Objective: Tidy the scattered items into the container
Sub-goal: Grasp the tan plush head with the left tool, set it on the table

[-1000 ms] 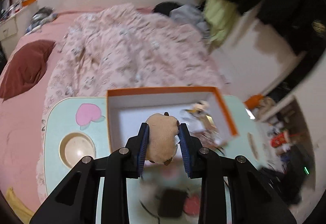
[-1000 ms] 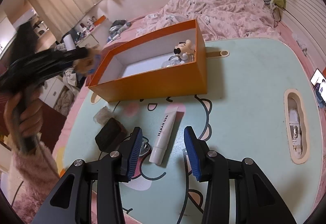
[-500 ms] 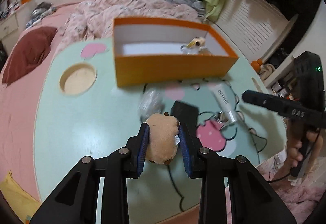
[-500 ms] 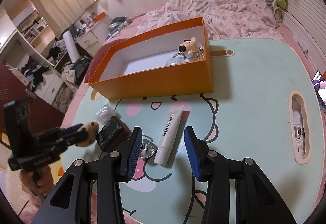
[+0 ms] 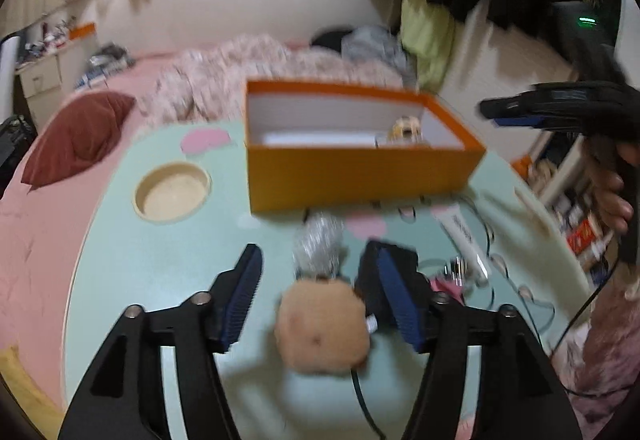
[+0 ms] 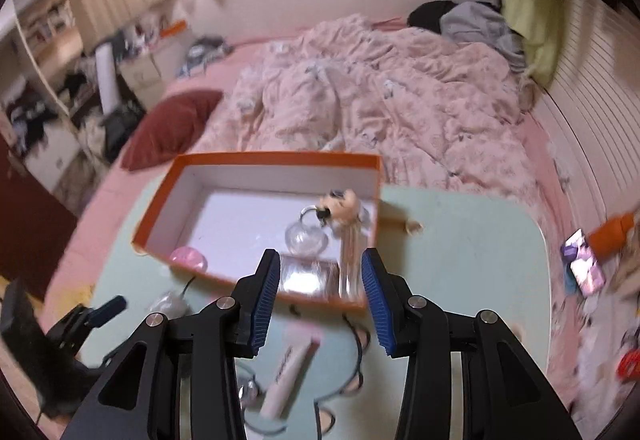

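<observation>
An orange box (image 5: 360,172) with a white inside stands on the mint table (image 5: 168,264); it also shows in the right wrist view (image 6: 256,168) with a small figure (image 6: 344,202), a clear bottle and a pink item inside. My left gripper (image 5: 320,296) is open low over the table; a tan plush toy (image 5: 322,328) lies loose between its fingers. A crumpled silver wrapper (image 5: 318,246), a black case (image 5: 394,260) and a white tube (image 5: 464,240) lie in front of the box. My right gripper (image 6: 320,296) is open and empty, above the box's near edge and the tube (image 6: 290,376).
A round recess (image 5: 172,192) sits in the table at left. A bed with a pink quilt (image 6: 380,100) and a dark red pillow (image 5: 80,136) lies behind the table. Clutter and shelves (image 5: 580,224) stand to the right.
My left gripper has opened and let go of the plush toy, which now lies on the table. My right gripper has risen and moved toward the box.
</observation>
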`<state>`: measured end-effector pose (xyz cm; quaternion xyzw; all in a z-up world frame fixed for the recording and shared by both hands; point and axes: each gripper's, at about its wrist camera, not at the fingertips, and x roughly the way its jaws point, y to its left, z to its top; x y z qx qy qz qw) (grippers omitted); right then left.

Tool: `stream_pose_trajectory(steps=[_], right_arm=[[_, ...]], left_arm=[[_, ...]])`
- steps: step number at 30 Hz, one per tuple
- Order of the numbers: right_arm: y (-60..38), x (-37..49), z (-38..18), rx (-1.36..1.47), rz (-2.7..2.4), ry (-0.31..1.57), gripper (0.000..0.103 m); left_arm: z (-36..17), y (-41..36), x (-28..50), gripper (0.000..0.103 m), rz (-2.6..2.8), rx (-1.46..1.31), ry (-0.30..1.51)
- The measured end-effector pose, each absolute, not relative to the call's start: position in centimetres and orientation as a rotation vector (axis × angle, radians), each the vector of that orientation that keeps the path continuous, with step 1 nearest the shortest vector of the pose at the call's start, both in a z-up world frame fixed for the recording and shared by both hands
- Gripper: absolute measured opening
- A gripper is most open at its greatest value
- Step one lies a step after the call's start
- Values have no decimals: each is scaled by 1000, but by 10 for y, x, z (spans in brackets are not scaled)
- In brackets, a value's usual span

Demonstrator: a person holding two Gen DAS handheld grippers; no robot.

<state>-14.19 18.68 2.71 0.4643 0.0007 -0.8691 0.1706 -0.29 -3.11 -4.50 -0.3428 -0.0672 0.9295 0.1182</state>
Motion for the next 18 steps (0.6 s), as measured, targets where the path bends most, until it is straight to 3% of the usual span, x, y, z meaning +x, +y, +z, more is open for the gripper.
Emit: stream_pose_trajectory(steps=[3,11,18], right_arm=[[165,-177,15,1419,-2408,64,42],[134,-228,-28,1656,-2462,337,42],[113,-242,-62,1764,-2451,682,45]], left_arm=[[-55,-44,-2,66,2732,-905,-344],[-72,-75,-16,66,2612,-1004,-627],[-72,-68,-14,66,2611,-972,-611]])
